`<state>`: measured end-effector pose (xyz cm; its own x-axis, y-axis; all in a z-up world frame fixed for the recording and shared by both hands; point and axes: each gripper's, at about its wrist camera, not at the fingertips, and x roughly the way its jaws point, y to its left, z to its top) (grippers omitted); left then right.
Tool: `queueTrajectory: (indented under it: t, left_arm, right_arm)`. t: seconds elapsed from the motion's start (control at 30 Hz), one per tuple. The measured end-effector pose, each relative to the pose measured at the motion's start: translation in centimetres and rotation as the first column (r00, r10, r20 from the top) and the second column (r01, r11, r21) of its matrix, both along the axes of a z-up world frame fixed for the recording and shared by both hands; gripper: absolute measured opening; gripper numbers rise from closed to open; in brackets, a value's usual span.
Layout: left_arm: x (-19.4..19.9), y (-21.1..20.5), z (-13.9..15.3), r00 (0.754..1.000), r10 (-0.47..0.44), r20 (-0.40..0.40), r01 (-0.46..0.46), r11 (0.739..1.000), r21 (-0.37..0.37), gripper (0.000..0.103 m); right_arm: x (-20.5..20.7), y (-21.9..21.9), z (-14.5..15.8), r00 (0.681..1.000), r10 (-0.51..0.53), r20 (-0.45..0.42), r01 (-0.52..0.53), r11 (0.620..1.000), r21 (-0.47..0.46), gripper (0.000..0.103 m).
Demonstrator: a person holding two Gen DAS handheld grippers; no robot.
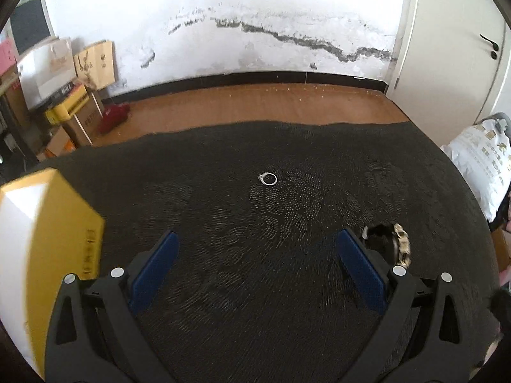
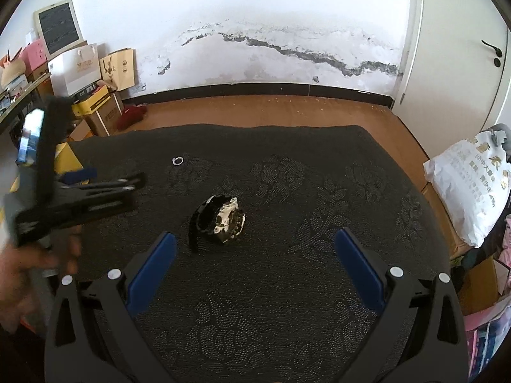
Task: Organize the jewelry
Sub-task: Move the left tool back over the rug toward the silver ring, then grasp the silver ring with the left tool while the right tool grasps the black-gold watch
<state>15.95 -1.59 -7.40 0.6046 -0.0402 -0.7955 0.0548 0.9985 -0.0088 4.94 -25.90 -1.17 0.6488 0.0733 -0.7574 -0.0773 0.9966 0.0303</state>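
A small silver ring lies on the dark patterned cloth, ahead of my open, empty left gripper. The ring also shows in the right wrist view, far left. A black and white wristwatch lies on the cloth just ahead of my open, empty right gripper, left of its centre line. In the left wrist view the watch sits just beyond the right fingertip. A yellow box stands at the left, beside the left gripper. The left gripper is seen from the side in the right wrist view, held by a hand.
The cloth covers a table with a wooden floor beyond. A white printed bag lies at the right edge. Boxes and paper bags are stacked at the far left by the wall. A white door is at the right.
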Motion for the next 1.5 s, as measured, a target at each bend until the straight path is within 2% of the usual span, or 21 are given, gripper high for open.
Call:
queueTrajectory:
  t: [0.23, 0.3, 0.43, 0.8, 0.83, 0.9, 0.97, 1.0, 1.07, 1.2, 1.23, 1.33, 1.4, 1.5]
  left_arm:
    - [4.0, -1.9, -4.5, 1.000, -0.001, -0.003, 0.002, 0.999, 0.051, 0.097]
    - [4.8, -2.1, -5.2, 1.000, 0.003, 0.001, -0.003, 0.999, 0.052, 0.097]
    - [7.0, -2.3, -7.3, 0.999, 0.032, -0.040, -0.030, 0.999, 0.042, 0.097]
    - [10.0, -2.8, -7.4, 0.996, 0.069, -0.062, -0.066, 0.997, 0.049, 0.096]
    - [9.9, -2.9, -7.4, 0.996, 0.068, -0.055, -0.066, 0.997, 0.051, 0.094]
    - [9.7, -3.3, -7.2, 0.998, 0.048, -0.038, -0.046, 0.998, 0.050, 0.083]
    - [9.5, -4.1, -6.9, 0.999, 0.029, -0.028, -0.027, 0.998, 0.057, 0.066]
    - [9.3, -4.5, -7.0, 0.999, 0.022, -0.026, -0.020, 0.998, 0.058, 0.061]
    - [9.1, -5.2, -6.8, 1.000, 0.003, -0.021, -0.002, 0.997, 0.072, 0.046]
    - [9.0, -5.4, -6.8, 1.000, -0.002, -0.011, 0.003, 0.997, 0.073, 0.033]
    - [9.0, -5.2, -6.8, 1.000, -0.002, -0.007, 0.002, 0.997, 0.079, 0.024]
    - [8.9, -4.8, -6.7, 1.000, -0.009, 0.000, 0.009, 0.996, 0.092, 0.016]
    - [8.9, -4.5, -6.7, 1.000, -0.023, -0.003, 0.023, 0.996, 0.085, 0.016]
    - [8.9, -4.6, -6.7, 0.999, -0.043, 0.003, 0.043, 0.993, 0.113, 0.020]
  right_arm:
    - [0.5, -1.3, 0.4, 1.000, 0.001, 0.007, -0.001, 1.000, 0.018, 0.096]
    - [0.6, -1.8, 0.4, 1.000, -0.005, 0.004, 0.005, 1.000, 0.028, 0.096]
    - [0.9, -3.3, 0.7, 1.000, -0.024, 0.011, 0.023, 0.998, 0.051, 0.096]
    - [1.4, -6.1, 1.1, 0.998, -0.060, 0.007, 0.058, 0.990, 0.126, 0.096]
    - [1.5, -6.3, 1.1, 0.998, -0.061, 0.005, 0.060, 0.989, 0.133, 0.096]
    - [1.5, -6.4, 1.1, 0.998, -0.065, 0.000, 0.064, 0.988, 0.143, 0.096]
    - [1.5, -6.6, 1.1, 0.998, -0.068, -0.001, 0.067, 0.986, 0.150, 0.096]
    - [1.4, -6.7, 1.1, 0.998, -0.070, -0.001, 0.069, 0.986, 0.152, 0.096]
    - [1.4, -6.6, 1.0, 0.998, -0.070, -0.002, 0.069, 0.986, 0.152, 0.096]
    - [1.5, -6.6, 1.0, 0.998, -0.070, -0.005, 0.070, 0.986, 0.151, 0.096]
    - [1.5, -6.7, 1.0, 0.998, -0.070, -0.005, 0.070, 0.986, 0.151, 0.096]
    - [1.5, -6.7, 0.9, 0.997, -0.071, -0.008, 0.072, 0.986, 0.152, 0.096]
    - [1.6, -6.7, 0.9, 0.997, -0.071, -0.010, 0.072, 0.986, 0.150, 0.096]
    - [1.7, -6.6, 0.8, 0.997, -0.070, -0.014, 0.071, 0.986, 0.150, 0.096]
